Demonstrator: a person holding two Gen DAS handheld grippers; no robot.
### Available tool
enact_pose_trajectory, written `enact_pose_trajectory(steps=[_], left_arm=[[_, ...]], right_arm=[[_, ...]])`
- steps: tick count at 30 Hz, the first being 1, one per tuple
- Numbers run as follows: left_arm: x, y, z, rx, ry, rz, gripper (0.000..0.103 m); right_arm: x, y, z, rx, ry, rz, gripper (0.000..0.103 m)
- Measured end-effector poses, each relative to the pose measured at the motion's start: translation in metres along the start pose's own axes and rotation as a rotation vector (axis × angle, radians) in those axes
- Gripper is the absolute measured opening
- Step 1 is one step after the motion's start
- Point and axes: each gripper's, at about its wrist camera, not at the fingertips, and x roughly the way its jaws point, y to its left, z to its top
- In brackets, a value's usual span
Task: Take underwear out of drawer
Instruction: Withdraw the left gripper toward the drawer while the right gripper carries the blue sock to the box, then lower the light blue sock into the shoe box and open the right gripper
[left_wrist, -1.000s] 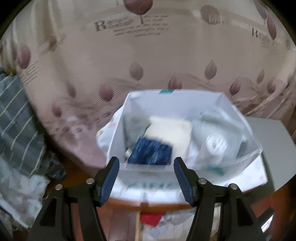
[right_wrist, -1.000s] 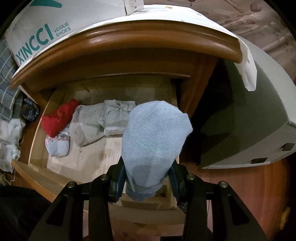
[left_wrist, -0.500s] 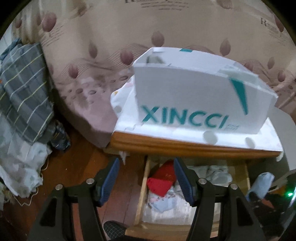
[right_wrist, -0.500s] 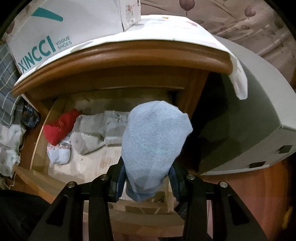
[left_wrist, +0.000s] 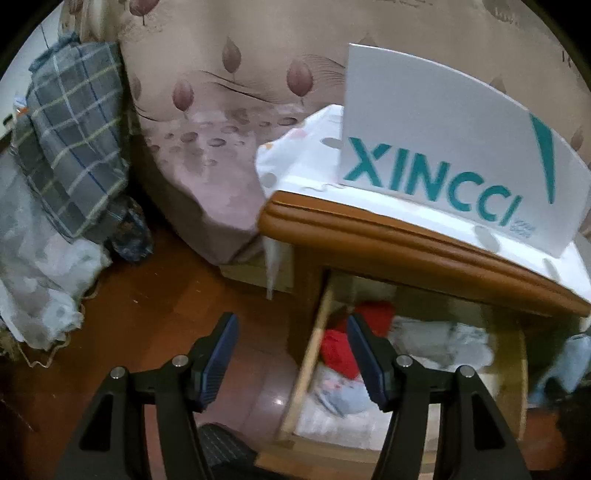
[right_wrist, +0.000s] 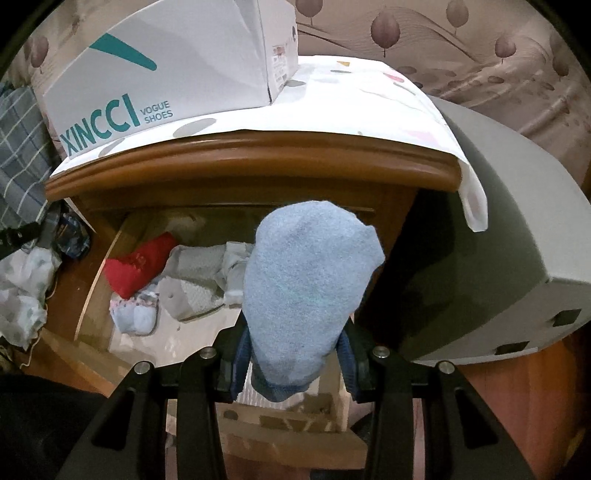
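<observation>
Your left wrist camera looks steeply down from in front of the nightstand (left_wrist: 406, 236), off its left front corner, with the wood floor (left_wrist: 155, 295) filling the lower left and the open drawer (left_wrist: 314, 354) low on the right. Your right wrist camera sits closer, above the drawer's (right_wrist: 96, 280) front right corner, facing the nightstand (right_wrist: 258, 162) square on. Both views share the drawer, the shoe box (left_wrist: 443, 147) (right_wrist: 166, 66) on top and the patterned bedding (left_wrist: 221, 110) (right_wrist: 480, 44) behind.
</observation>
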Motion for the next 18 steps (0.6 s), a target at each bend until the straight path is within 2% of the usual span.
enact_pose_trajectory(steps=[2,4,8,11,18], left_arm=[[0.001,0.005,-0.002,0.002,-0.032,0.057,0.063],[0.003,0.010,-0.002,-0.012,-0.027,0.089,0.063],[0.008,0.021,0.000,-0.051,-0.007,0.145,0.063],[0.011,0.034,0.000,-0.110,0.013,0.182,0.063],[0.009,0.055,0.002,-0.196,0.011,0.207,0.063]], right_arm=[[-0.005,-0.006,0.003,0.018,0.007,0.004,0.038],[-0.010,-0.010,0.009,0.036,0.019,0.008,0.038],[-0.035,-0.013,0.031,0.033,-0.023,0.001,0.038],[-0.061,-0.006,0.059,-0.004,-0.080,-0.004,0.038],[-0.109,0.020,0.136,-0.074,-0.192,0.020,0.038]])
